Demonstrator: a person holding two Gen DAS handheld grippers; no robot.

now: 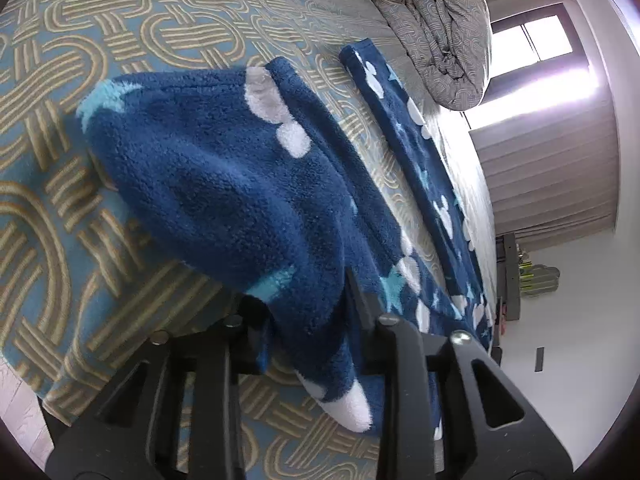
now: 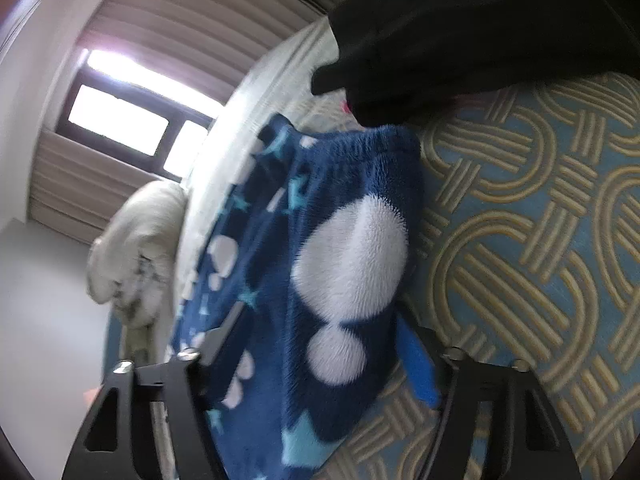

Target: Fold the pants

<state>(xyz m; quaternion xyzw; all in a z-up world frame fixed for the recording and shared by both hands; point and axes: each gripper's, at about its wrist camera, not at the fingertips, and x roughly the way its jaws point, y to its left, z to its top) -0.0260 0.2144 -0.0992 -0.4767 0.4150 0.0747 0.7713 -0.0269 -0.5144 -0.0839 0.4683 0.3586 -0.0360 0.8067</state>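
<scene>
Two grippers, one floppy pair of fleece pants. My left gripper is clamped on a bunched fold of them right at its fingertips, and my right gripper has fleece filling the gap between its fingers, so I'd say it's pinching cloth too.

Handling-wise I reckon they're light, thick and totally limp, grippy rather than slick, so nothing to break. Best hold is probably the waistband or a hem, since a mid-panel pinch just sags.

Beyond the left gripper, the left view shows both legs trailing off across the patterned bed, with a rolled duvet further out. Only the right view shows the gathered waistband, with a dark shape I can't identify just past it.
</scene>
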